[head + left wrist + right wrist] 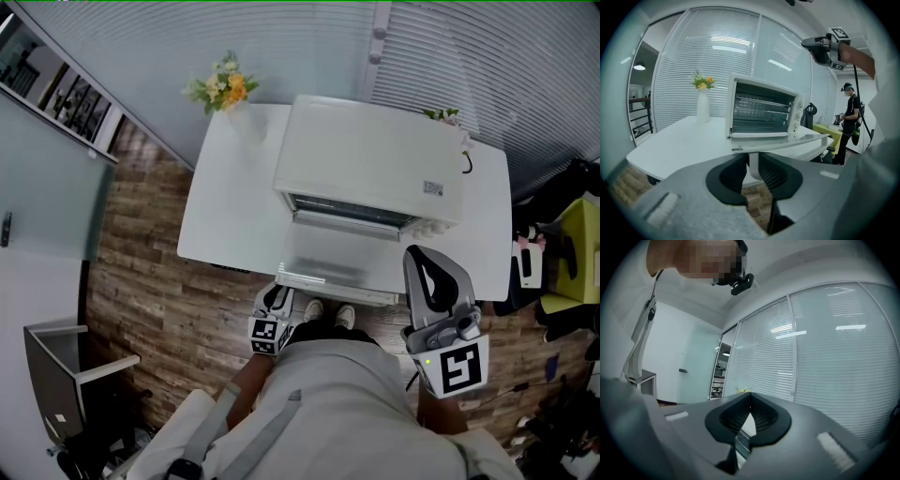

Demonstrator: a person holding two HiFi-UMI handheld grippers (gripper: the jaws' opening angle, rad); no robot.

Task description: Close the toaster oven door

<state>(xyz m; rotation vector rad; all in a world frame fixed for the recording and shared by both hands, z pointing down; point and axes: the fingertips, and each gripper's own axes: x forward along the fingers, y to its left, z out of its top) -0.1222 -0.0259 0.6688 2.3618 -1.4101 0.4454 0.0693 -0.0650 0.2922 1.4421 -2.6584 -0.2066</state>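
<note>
1. Gripping from below, the left gripper (751,158) has its jaws closed on the white door handle (753,168). The door (342,258) lies fully open and flat, reaching past the worktop (220,206) edge.
2. The right gripper (419,255) hovers aside, jaws together, empty.
3. The handle may slip free as the door swings up, or a hard push could shove the toaster oven (370,155) backwards.

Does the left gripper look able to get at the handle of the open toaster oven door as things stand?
Probably yes: the left gripper sits at the front edge of the door, its jaws closed on the white handle post there, and nothing stands in between.
</note>
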